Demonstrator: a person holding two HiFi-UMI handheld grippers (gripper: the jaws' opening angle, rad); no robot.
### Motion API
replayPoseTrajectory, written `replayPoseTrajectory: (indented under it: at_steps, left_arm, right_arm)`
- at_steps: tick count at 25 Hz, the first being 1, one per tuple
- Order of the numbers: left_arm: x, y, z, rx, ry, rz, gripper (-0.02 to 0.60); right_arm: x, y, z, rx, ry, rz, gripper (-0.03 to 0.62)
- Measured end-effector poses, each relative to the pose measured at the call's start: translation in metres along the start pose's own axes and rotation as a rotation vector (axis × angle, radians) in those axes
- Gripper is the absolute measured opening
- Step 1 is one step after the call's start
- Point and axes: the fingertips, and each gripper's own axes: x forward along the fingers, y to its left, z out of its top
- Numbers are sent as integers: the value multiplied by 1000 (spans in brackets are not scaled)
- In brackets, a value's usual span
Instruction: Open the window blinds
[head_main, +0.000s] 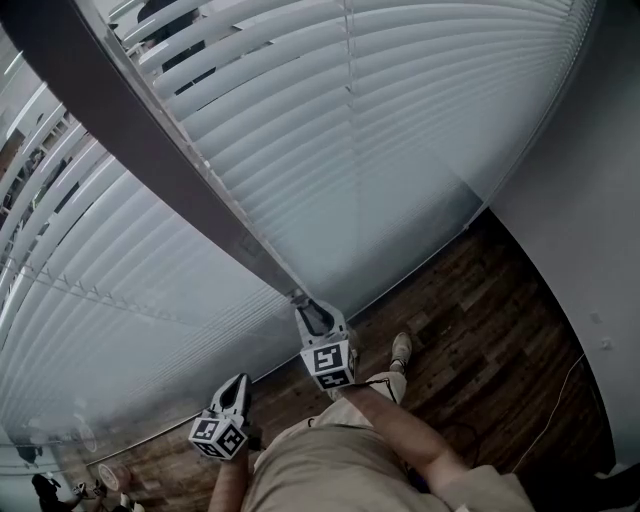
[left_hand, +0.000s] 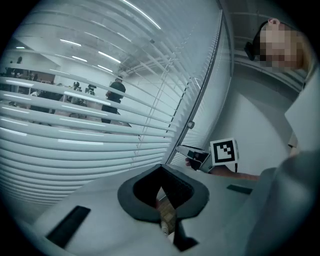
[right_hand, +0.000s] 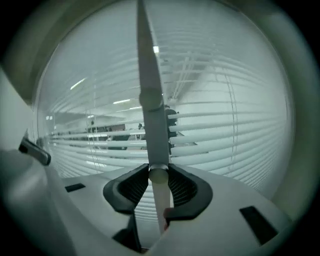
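White slatted blinds (head_main: 350, 150) cover the window in front of me; the slats (left_hand: 75, 125) stand partly tilted, and an office shows between them. The long grey tilt wand (head_main: 200, 190) hangs down at a slant to my right gripper (head_main: 315, 312). In the right gripper view the wand (right_hand: 150, 100) ends between the jaws of the right gripper (right_hand: 159, 185), whose pads lie against it on both sides. My left gripper (head_main: 238, 388) hangs lower and to the left, away from the blinds. Its jaws (left_hand: 161, 192) meet with nothing in them. The right gripper (left_hand: 192, 156) shows beyond it.
Dark wooden floor (head_main: 480, 330) lies below the window. A grey wall (head_main: 590, 200) closes the right side. A lift cord (head_main: 348, 60) runs down the slats. The person's leg and shoe (head_main: 400, 350) stand near the sill; a thin cable (head_main: 560, 400) lies on the floor.
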Motion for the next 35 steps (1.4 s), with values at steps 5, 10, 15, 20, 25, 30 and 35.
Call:
replayPoseTrajectory:
  at_steps: [5, 10, 15, 20, 25, 30, 35]
  left_arm:
    - [1, 2, 0, 1, 2, -3, 6]
    - [-1, 1, 0, 2, 2, -7, 7]
    - [-6, 4, -1, -1, 0, -7, 8]
    - [-8, 5, -9, -13, -5, -7, 8]
    - [-17, 12, -7, -4, -29, 2, 6]
    - [5, 20, -7, 37, -75, 21, 7]
    - [-2, 5, -7, 26, -108, 49, 8]
  right_arm:
    - [0, 5, 2, -345, -4, -85, 127]
    - [-1, 6, 3, -350, -14, -88, 127]
    - [-2, 7, 3, -283, -7, -74, 127]
    - [-3, 6, -5, -154, 6, 13, 127]
    - [-18, 6, 4, -46, 11, 118, 127]
    - [-23, -22, -15, -77, 57, 162, 127]
    - [-53, -38, -18, -145, 136, 229, 127]
